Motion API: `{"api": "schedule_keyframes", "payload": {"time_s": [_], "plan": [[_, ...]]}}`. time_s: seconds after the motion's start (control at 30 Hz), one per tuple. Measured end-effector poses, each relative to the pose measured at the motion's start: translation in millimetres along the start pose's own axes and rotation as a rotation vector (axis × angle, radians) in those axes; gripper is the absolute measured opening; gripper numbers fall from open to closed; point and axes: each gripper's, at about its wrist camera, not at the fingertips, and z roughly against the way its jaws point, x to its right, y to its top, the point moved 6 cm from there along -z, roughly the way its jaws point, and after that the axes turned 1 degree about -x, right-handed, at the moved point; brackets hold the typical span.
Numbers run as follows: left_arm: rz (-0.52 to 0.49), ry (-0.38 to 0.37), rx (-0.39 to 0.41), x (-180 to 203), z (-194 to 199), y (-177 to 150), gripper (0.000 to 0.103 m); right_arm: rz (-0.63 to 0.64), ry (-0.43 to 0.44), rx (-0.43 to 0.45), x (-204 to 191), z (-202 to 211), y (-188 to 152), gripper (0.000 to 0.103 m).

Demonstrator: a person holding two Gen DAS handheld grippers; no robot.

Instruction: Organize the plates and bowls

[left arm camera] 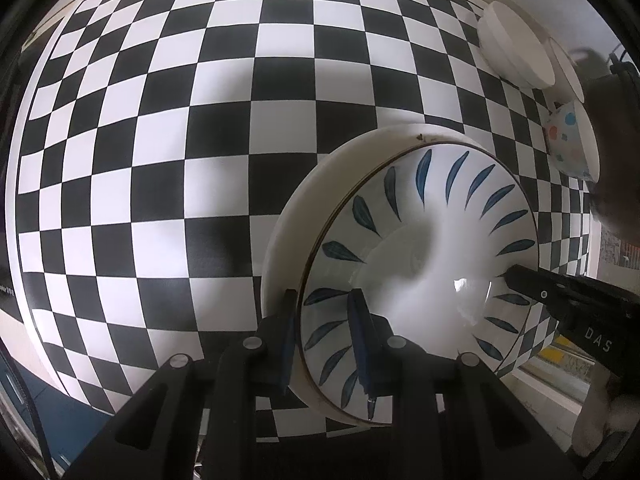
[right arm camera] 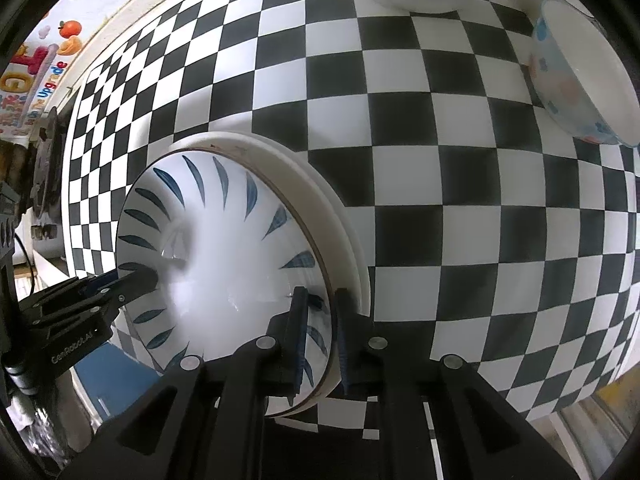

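While both tools pinch opposite sides of its rim, the glazed white ceramic bowl with blue leaf strokes [left arm camera: 416, 264] sits nested in a plain white plate [left arm camera: 292, 216] on the checkered table [left arm camera: 160, 160]. The left hand-held gripper [left arm camera: 324, 320] and right hand-held gripper [right arm camera: 320, 320] each clamp that rim. Likely stiff, heavyish, slippery and breakable, so rim grips suit it. Beyond the bowl stand stacked white dishes [left arm camera: 512, 48] and a dotted bowl [left arm camera: 568, 140].

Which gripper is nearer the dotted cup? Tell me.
Right, as far as the views show. The right gripper grips the leaf bowl on the side facing the dotted cup; the left gripper grips the bowl's far side.
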Motion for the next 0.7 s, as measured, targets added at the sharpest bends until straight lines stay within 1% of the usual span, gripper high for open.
{"api": "schedule_keyframes", "payload": {"time_s": [0.07, 0.17, 0.27, 0.33, 0.4, 0.57, 0.7], "plan": [[0.002, 0.006, -0.002, 0.0, 0.1, 0.3, 0.022, 0.003, -0.021, -0.001, -3.3, -0.1, -0.2, 0.017], [0.008, 0.004, -0.013, -0.1, -0.3, 0.7, 0.022, 0.004, -0.04, -0.028, -7.4, -2.3, -1.7, 0.018], [0.026, -0.019, -0.028, -1.8, -1.4, 2.6, 0.023, 0.0, -0.037, -0.045, -6.8, -3.4, 1.0, 0.019], [0.035, -0.034, -0.04, -3.8, -1.9, 2.7, 0.023, -0.012, -0.009, -0.061, -6.6, -5.4, 3.0, 0.022], [0.041, -0.042, -0.049, -5.1, -2.0, 1.8, 0.023, -0.019, 0.003, -0.07, -5.7, -7.1, 3.5, 0.023], [0.044, -0.034, -0.053, -6.0, 1.3, -3.3, 0.023, -0.029, 0.009, -0.078, -3.4, -6.0, 4.9, 0.023], [0.044, -0.027, -0.035, -4.7, 7.2, -4.4, 0.023, -0.028, 0.005, -0.059, -4.9, -0.2, 2.5, 0.026]]}}
